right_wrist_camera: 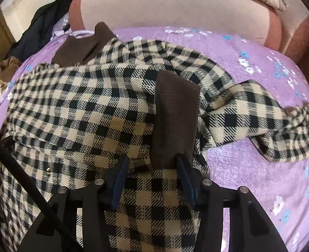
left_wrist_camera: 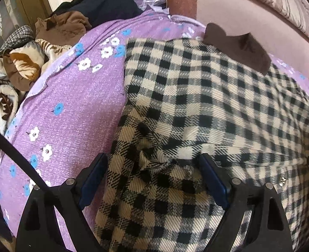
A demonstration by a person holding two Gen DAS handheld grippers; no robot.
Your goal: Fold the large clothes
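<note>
A large black-and-cream checked coat [left_wrist_camera: 207, 96] lies spread on a purple flowered bedsheet [left_wrist_camera: 74, 109], its brown collar [left_wrist_camera: 238, 46] toward the headboard. My left gripper [left_wrist_camera: 153, 174] stands wide open over the coat's rumpled left edge, with bunched fabric between its fingers. In the right wrist view the same coat [right_wrist_camera: 81, 105] fills the middle, and one sleeve [right_wrist_camera: 259, 115] trails off to the right. A brown cuff [right_wrist_camera: 175, 115] lies on the coat. My right gripper [right_wrist_camera: 152, 174] is half open at the cuff's lower end, with flat cloth between its fingers.
A pink padded headboard [right_wrist_camera: 175, 10] bounds the far side of the bed. Along the left lie a brown garment [left_wrist_camera: 66, 27], dark clothes [left_wrist_camera: 108, 2] and a patterned blanket [left_wrist_camera: 13, 73]. Bare sheet [right_wrist_camera: 249, 168] shows to the right of the coat.
</note>
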